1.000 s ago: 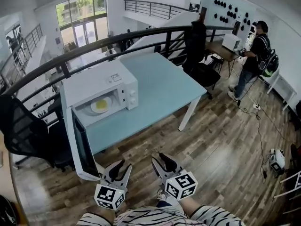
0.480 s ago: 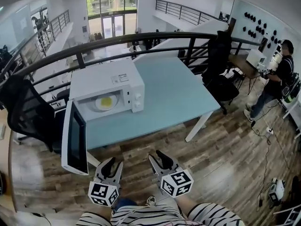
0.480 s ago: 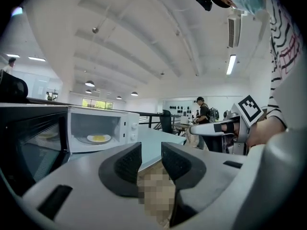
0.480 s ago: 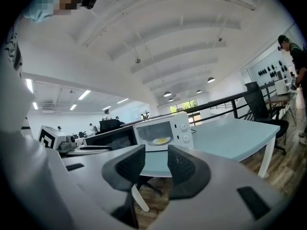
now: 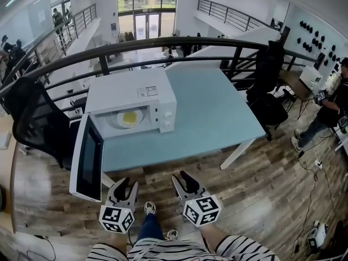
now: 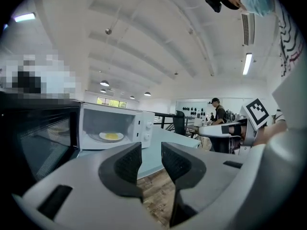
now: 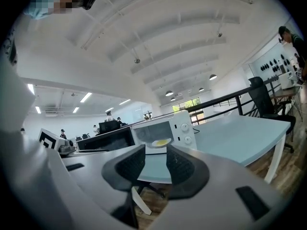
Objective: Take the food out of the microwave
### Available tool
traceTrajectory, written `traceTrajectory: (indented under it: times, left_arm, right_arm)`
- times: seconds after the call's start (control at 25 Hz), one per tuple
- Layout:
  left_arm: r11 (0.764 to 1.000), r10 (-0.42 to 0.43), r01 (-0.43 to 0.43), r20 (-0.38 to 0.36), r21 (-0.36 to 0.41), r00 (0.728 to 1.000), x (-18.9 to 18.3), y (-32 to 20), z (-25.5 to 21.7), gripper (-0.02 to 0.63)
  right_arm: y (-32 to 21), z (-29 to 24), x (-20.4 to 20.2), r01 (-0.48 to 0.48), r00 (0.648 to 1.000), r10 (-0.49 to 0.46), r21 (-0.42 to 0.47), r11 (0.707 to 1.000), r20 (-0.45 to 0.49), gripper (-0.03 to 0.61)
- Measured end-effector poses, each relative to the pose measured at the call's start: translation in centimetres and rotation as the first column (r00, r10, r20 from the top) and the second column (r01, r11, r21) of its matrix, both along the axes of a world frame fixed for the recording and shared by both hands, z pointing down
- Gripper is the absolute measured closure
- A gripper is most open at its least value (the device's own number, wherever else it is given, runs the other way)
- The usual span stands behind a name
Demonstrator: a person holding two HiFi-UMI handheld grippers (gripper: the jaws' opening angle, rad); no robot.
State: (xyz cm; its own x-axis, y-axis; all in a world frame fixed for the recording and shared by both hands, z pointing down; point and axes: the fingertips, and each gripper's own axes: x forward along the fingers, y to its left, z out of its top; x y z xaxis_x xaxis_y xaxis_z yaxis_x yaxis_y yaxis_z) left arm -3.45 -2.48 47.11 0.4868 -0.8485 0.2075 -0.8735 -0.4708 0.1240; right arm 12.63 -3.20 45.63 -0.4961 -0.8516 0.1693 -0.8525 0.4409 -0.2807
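Note:
A white microwave point(image 5: 136, 99) stands on the light-blue table point(image 5: 217, 107) with its door point(image 5: 87, 159) swung wide open to the left. Inside lies a white plate with yellow food point(image 5: 129, 117), also visible as the plate of food point(image 6: 111, 136) and the plate of food point(image 7: 161, 142) in the gripper views. My left gripper point(image 5: 126, 186) hangs below the door's near edge, its jaws apart with nothing between them. My right gripper point(image 5: 182, 179) is beside it, short of the table's front edge, open and empty.
A black mesh chair point(image 5: 38, 124) stands left of the microwave. A black railing point(image 5: 163, 45) runs behind the table, with a dark chair point(image 5: 269, 86) at the right. A person point(image 5: 326, 107) stands far right. Wooden floor point(image 5: 261, 184) lies below the grippers.
The view has swung so the microwave sits more central and nearer. Both grippers have shifted left along the table's front, and the left one has turned toward the open microwave.

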Motion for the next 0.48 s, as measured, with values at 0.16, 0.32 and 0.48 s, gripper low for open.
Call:
traceTrajectory:
  times: [0.16,0.32,0.48]
  left_arm:
    - [0.999,-0.045,0.045,-0.010,-0.005,0.999,-1.5,-2.8,0.5,0.509]
    - [0.997,-0.077,0.077,-0.018,-0.016,0.997,-2.8,-5.9,1.2,0.509]
    - [0.994,-0.103,0.102,-0.024,-0.031,0.994,-3.9,-9.4,2.0,0.509]
  right_arm:
    - [-2.7,0.6,-1.1,0.014,1.000,-0.014,-0.006,1.000,-0.002,0.440]
    - [-5.7,1.3,-2.3,0.015,1.000,-0.015,-0.016,1.000,0.004,0.440]
    - [-9.0,2.3,-3.9,0.032,0.999,-0.032,-0.031,0.999,0.007,0.440]
